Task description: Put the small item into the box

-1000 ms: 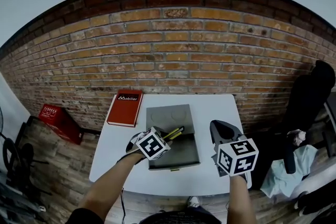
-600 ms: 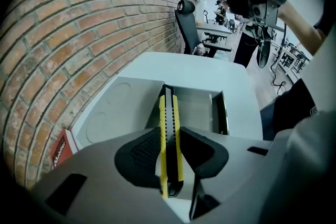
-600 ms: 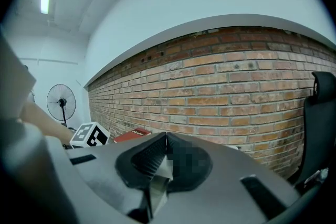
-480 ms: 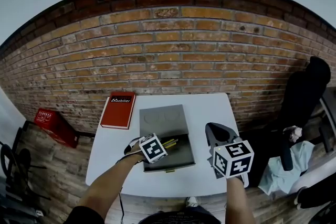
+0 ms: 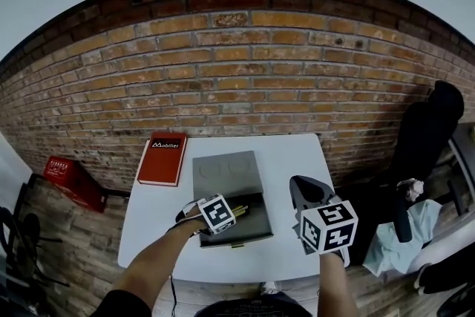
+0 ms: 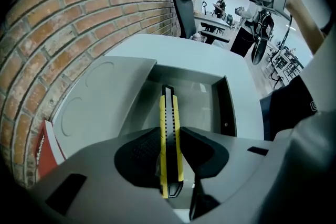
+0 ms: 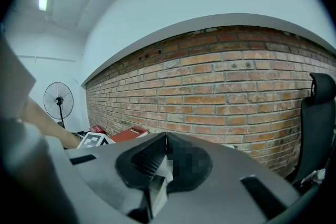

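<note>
A yellow and black utility knife is clamped between the pads of my left gripper, with its tip pointing forward over the tray of the open grey box. In the head view the left gripper hangs just over the box tray, and the knife juts out over it. The box lid lies flat behind the tray. My right gripper is held up to the right of the box, its jaws shut with nothing between them, aimed at the brick wall.
A red book lies at the back left of the white table. The brick wall stands right behind the table. A red crate sits on the floor to the left, a black chair to the right. A fan stands far left.
My left gripper has sunk lower over the box tray with the knife still in it. The right gripper has hardly moved.
</note>
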The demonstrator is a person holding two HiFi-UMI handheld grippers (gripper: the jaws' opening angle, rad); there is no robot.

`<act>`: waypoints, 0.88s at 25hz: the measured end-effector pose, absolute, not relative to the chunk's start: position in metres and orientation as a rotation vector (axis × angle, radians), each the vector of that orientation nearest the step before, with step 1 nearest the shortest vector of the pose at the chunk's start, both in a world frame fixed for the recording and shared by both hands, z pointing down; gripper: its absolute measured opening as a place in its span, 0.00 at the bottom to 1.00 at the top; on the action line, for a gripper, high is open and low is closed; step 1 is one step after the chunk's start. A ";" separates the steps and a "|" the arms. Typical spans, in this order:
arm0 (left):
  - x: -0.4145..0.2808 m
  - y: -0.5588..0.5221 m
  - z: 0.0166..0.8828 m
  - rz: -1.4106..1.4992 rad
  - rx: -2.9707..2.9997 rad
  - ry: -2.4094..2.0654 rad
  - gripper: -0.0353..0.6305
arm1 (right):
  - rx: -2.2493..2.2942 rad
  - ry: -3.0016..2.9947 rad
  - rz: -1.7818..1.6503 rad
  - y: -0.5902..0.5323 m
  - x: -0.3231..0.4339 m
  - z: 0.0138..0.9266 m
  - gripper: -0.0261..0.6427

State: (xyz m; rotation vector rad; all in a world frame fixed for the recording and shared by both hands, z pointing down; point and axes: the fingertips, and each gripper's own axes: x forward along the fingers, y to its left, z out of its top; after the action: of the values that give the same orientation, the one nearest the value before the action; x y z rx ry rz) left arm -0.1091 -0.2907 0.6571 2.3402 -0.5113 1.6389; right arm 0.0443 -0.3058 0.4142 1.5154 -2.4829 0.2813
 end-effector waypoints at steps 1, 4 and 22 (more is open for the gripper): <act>-0.110 -0.291 0.660 1.649 2.336 -0.504 0.25 | 1.517 -2.479 0.282 -0.307 0.045 0.415 0.07; -0.112 -0.290 0.665 1.666 2.312 -0.485 0.25 | 1.520 -2.471 0.285 -0.308 0.047 0.418 0.07; -0.111 -0.288 0.680 1.725 2.279 -0.385 0.25 | 1.512 -2.458 0.313 -0.316 0.043 0.428 0.07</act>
State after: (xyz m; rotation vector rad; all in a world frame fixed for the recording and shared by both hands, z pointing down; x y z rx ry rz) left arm -0.1112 -0.2883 0.6798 2.2794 -0.3846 1.7250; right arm 0.0431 -0.3157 0.4277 1.5120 -2.4578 0.3127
